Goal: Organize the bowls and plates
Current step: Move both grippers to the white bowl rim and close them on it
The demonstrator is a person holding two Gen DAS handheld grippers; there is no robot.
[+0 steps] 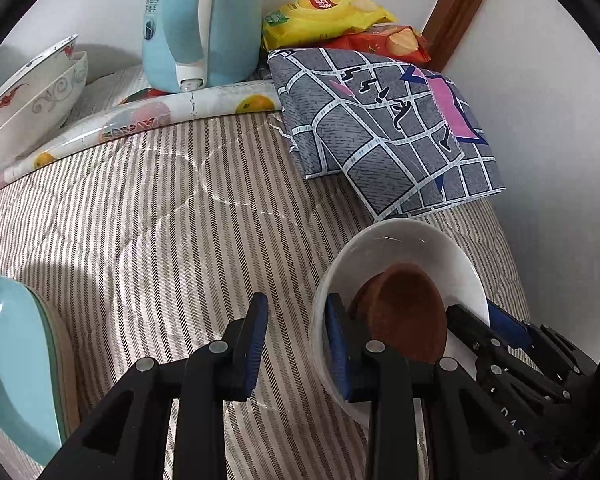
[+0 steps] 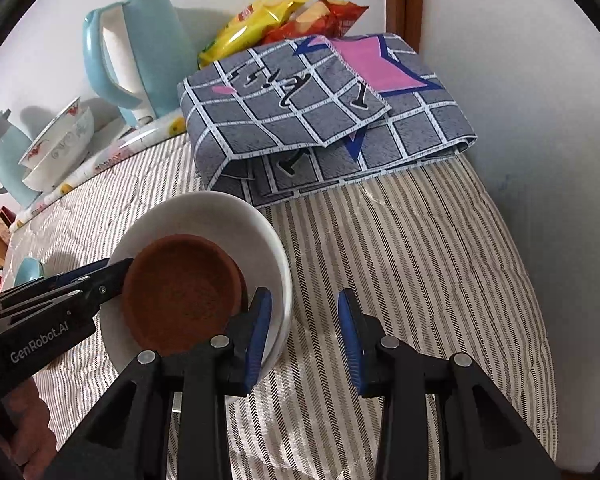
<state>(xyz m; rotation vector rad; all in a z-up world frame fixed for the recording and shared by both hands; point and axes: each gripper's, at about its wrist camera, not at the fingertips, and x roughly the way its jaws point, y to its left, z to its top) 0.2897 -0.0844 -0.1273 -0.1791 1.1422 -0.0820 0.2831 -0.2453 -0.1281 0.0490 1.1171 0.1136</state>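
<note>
Left gripper [image 1: 297,348] first: its jaws stand partly apart at the lower middle of its own view and clamp nothing. The left rim of the white bowl [image 1: 412,248] passes between them, with one finger outside over the striped cloth [image 1: 159,220] and the other inside the bowl, close to the brown bowl [image 1: 412,312].

Counting from left to right in that view, I see one teal plate [image 1: 15,360] at the lower left edge. Two patterned bowls [image 1: 39,92] are stacked at a tilt in the upper left. One pale blue kettle [image 1: 219,20] stands at the top. Two snack packets lie right of it, one yellow [image 1: 324,12] and one red [image 1: 388,40]. One folded grey checked cloth [image 1: 380,128] sits just below them. One white bowl lies at the lower right, and the single brown bowl rests inside it.

My right gripper [image 2: 306,340] is also partly open and grips nothing. In its view, its left finger sits over the white bowl's right rim and its right finger over bare striped cloth, so that rim lies between the jaws.

Both of my grippers point steeply down at the table, one on each side of the white bowl.
</note>
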